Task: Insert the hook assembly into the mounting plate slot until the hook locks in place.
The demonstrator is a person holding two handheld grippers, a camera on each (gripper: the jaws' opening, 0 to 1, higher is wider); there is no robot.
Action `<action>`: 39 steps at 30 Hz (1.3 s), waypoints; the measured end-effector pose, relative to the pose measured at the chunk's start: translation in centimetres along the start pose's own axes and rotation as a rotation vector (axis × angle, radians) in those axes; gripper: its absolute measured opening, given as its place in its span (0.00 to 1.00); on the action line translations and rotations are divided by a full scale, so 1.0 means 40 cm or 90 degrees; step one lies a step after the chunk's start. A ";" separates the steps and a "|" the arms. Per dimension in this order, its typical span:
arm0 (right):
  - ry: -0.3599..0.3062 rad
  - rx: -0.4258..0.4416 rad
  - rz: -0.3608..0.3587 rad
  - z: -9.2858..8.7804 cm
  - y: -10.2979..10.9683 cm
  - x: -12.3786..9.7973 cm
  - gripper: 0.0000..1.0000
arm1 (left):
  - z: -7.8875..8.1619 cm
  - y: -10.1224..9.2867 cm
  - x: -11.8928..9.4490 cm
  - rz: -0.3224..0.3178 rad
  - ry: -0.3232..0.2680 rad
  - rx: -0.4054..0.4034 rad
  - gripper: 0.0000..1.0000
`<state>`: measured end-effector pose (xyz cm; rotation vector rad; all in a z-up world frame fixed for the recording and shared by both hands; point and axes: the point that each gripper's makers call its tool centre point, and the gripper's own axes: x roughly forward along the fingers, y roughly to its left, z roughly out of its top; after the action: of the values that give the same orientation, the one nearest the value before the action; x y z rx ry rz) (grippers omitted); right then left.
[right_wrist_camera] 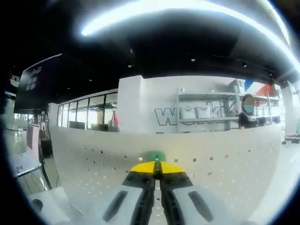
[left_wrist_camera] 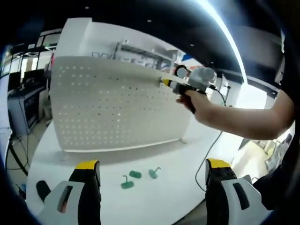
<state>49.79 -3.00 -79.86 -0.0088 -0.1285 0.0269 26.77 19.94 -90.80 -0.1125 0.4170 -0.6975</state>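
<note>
Right gripper, jaws pinching a green hook, presses it against the pegboard.

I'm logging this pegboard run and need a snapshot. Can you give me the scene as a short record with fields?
board: white pegboard standing upright on a white table
right gripper: shut on green hook, held at the pegboard's upper part
left gripper: open, holding nothing, low over the table
spare hooks: three green hooks lying on the table in front of the board
person: hand holding the right gripper
</note>
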 end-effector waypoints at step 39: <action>0.019 0.008 0.036 0.001 0.040 -0.005 0.21 | -0.023 0.016 -0.008 0.011 0.005 -0.018 0.94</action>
<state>49.55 -1.41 -79.85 -0.0005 -0.0980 0.0845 26.57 20.69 -91.67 -0.1334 0.4346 -0.6753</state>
